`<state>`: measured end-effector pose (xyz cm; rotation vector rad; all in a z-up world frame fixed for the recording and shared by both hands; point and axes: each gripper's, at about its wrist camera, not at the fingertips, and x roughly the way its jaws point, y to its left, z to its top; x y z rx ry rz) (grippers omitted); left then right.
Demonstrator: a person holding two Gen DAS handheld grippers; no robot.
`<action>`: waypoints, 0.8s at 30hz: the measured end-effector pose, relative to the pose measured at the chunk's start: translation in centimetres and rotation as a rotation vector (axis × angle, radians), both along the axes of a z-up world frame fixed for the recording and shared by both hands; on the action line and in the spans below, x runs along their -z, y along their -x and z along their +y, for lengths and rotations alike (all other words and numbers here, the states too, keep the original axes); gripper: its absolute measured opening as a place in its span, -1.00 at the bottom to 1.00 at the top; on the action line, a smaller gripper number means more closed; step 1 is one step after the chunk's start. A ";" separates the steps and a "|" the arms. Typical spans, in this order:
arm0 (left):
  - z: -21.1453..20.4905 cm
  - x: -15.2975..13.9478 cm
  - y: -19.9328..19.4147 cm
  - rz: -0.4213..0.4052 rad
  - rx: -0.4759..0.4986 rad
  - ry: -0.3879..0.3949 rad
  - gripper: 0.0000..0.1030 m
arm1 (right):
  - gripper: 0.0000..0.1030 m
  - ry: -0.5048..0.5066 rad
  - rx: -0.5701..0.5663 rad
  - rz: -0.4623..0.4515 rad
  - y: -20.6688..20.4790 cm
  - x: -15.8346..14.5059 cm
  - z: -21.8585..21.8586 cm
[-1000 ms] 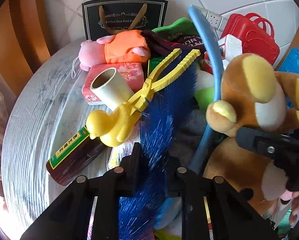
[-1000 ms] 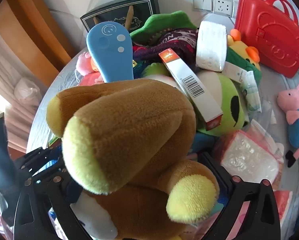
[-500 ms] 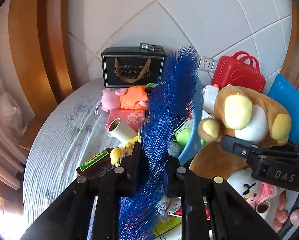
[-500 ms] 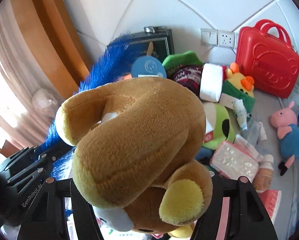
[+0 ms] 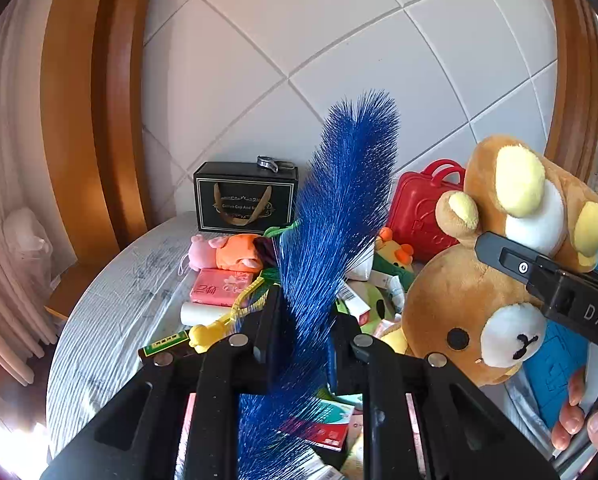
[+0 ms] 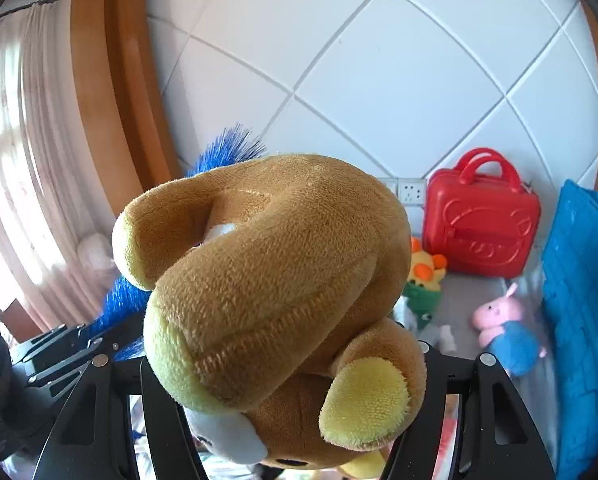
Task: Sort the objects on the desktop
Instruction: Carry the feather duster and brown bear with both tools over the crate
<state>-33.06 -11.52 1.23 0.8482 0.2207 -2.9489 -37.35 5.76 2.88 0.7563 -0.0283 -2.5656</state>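
Note:
My left gripper (image 5: pixel 303 312) is shut on a blue bristly brush (image 5: pixel 347 200), which sticks up between its jaws well above the heap on the table. To its right, my right gripper (image 6: pixel 287 360) is shut on a brown plush bear (image 6: pixel 283 264) with yellow ears and paws. The bear hangs head-down, and one black finger (image 5: pixel 539 276) crosses its body (image 5: pixel 459 304) in the left wrist view. The brush tip (image 6: pixel 227 152) shows behind the bear in the right wrist view, and the left gripper (image 6: pixel 59 348) sits at the lower left there.
On the round grey table (image 5: pixel 111 320) lie a black gift box (image 5: pixel 245 196), red case (image 6: pixel 483 228), pink plush in orange (image 5: pixel 223 252), pink packet (image 5: pixel 221 292), yellow duck tongs (image 5: pixel 219 328), pig plush in blue (image 6: pixel 507 332). A blue board (image 6: pixel 583 300) stands right. A person's fingers (image 5: pixel 579 420) show.
Both grippers have risen from the pile, the left with the blue brush and the right with the bear. The right jaws closed in on the bear. More of the tiled wall shows.

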 end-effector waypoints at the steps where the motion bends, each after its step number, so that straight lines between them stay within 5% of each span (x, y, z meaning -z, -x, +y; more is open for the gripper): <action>1: 0.9 -0.2 -0.2 0.004 -0.003 0.000 -0.65 | 0.27 -0.003 0.003 0.017 -0.4 -0.4 0.9; 11: 9.7 -2.3 -1.9 0.032 0.037 0.047 -0.65 | 0.27 0.024 0.082 0.118 -3.6 -4.1 11.6; 24: 21.3 -5.5 -1.8 0.082 0.282 0.045 -0.65 | 0.27 -0.018 0.423 0.227 -10.2 -10.2 24.4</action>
